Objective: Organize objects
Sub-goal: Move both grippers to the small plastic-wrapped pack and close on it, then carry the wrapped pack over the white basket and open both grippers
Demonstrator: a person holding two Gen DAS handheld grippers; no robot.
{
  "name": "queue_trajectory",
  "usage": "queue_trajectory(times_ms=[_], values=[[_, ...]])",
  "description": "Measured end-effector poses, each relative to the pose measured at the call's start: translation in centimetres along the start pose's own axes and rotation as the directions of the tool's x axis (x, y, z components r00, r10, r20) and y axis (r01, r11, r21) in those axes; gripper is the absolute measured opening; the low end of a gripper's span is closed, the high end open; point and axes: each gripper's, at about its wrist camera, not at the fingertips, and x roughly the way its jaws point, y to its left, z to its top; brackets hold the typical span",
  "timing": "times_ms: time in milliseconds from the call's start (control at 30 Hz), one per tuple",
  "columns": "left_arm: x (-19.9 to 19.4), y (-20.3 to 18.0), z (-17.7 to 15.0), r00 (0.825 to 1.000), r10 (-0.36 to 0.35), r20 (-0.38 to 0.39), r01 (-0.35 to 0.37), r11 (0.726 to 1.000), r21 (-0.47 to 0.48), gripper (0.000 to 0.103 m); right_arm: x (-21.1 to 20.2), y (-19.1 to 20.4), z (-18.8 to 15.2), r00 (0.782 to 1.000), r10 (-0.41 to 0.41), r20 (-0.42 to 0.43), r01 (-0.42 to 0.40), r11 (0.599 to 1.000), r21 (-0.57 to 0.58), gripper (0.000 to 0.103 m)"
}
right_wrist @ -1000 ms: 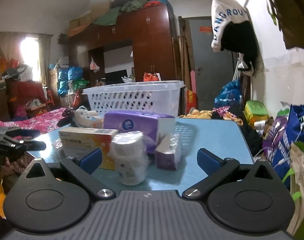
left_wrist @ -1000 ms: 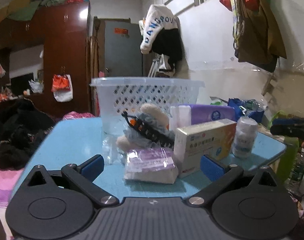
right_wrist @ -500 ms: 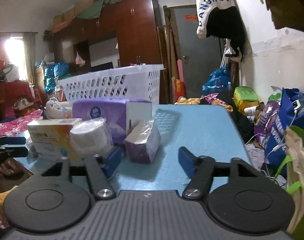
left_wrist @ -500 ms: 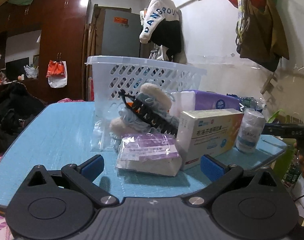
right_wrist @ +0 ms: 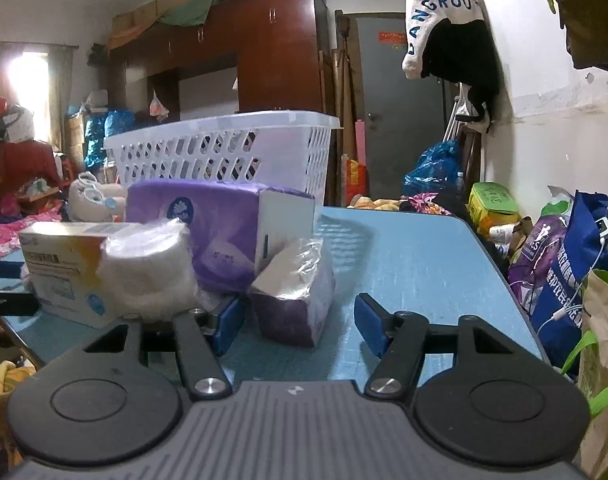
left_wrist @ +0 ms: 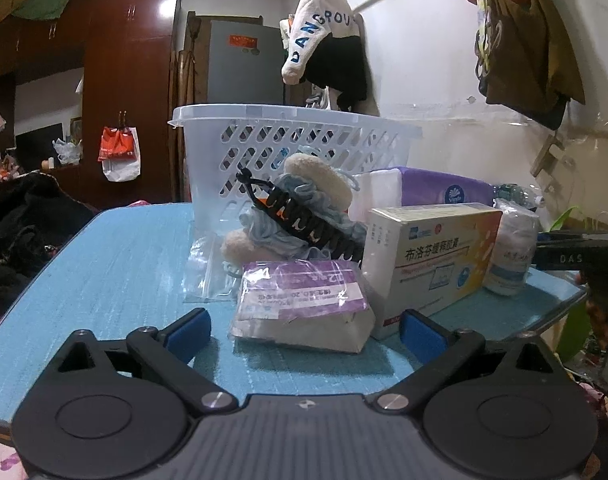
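Through my left wrist camera, my left gripper stands wide, holding nothing, its blue pads on either side of a small wrapped packet with a purple label that lies flat on the blue table. Neither pad touches the packet. Just beside it on the right stands a white medicine box, and past that a white bottle near the table's edge. Behind the packet a black hair clip rests on a fluffy toy, with a clear plastic bag to its left. The white basket stands at the back, and a purple tissue pack lies to its right.

Through my right wrist camera, my right gripper is partly open, holding nothing, with a small purple tissue packet between its pads. Whether the left pad touches it I cannot tell. The bottle, blurred, sits close on the left, touching the medicine box. The tissue pack lies behind, the basket beyond it.
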Motion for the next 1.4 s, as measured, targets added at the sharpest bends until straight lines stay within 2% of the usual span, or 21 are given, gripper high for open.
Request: queue_trajectory(times_ms=[67, 133, 167, 533, 600, 633, 733, 833, 933, 1167, 1400], values=[[0.0, 0.0, 0.0, 1.000, 0.000, 0.004, 0.000, 1.000, 0.001, 0.092, 0.2, -0.2, -0.1, 1.000, -0.008, -0.007, 0.008, 1.000, -0.001, 0.063], [-0.3, 0.2, 0.0, 1.000, -0.009, 0.011, 0.009, 1.000, -0.001, 0.081, 0.1, -0.3, -0.3, 1.000, -0.012, -0.014, 0.011, 1.000, 0.000, 0.055], [-0.4, 0.3, 0.0, 1.000, -0.008, 0.013, 0.008, 1.000, -0.005, 0.078, 0.1, -0.3, -0.3, 1.000, -0.014, -0.017, 0.014, 1.000, 0.000, 0.054], [0.5, -0.2, 0.0, 0.999, 0.016, 0.032, -0.017, 1.000, 0.015, 0.081, 0.4, -0.3, -0.1, 1.000, -0.025, -0.011, 0.025, 1.000, 0.005, 0.054], [0.5, -0.1, -0.1, 0.999, 0.021, 0.039, -0.021, 1.000, 0.009, 0.077, 0.4, -0.2, -0.2, 0.999, -0.036, -0.005, 0.036, 0.999, -0.002, 0.049], [0.4, 0.1, -0.1, 0.999, 0.022, 0.043, -0.022, 1.000, 0.000, 0.077, 0.3, -0.2, -0.2, 0.999, -0.042, -0.001, 0.042, 0.999, -0.007, 0.040], [0.1, 0.7, -0.1, 0.998, 0.014, 0.057, -0.013, 1.000, -0.029, 0.075, 0.0, 0.0, -0.2, 0.998, -0.056, 0.017, 0.056, 0.998, -0.016, 0.040], [-0.3, 1.1, -0.1, 0.996, 0.040, 0.076, -0.037, 0.998, -0.041, 0.075, -0.4, 0.0, 0.0, 0.997, -0.071, 0.029, 0.072, 0.997, -0.026, 0.040], [-0.8, 1.6, 0.1, 0.993, 0.052, 0.105, -0.046, 0.997, -0.058, 0.075, -0.9, -0.1, 0.3, 0.995, -0.086, 0.049, 0.087, 0.996, -0.027, 0.039], [-1.9, 1.4, 0.7, 0.984, 0.052, 0.173, -0.047, 0.998, -0.032, 0.075, -2.2, -0.4, 1.6, 0.992, -0.080, 0.100, 0.081, 0.997, -0.011, 0.039], [-3.5, 1.2, 3.1, 0.966, 0.034, 0.254, -0.029, 0.999, -0.025, 0.075, -3.6, 0.9, 4.9, 0.985, -0.038, 0.169, 0.046, 0.998, -0.045, 0.039]])
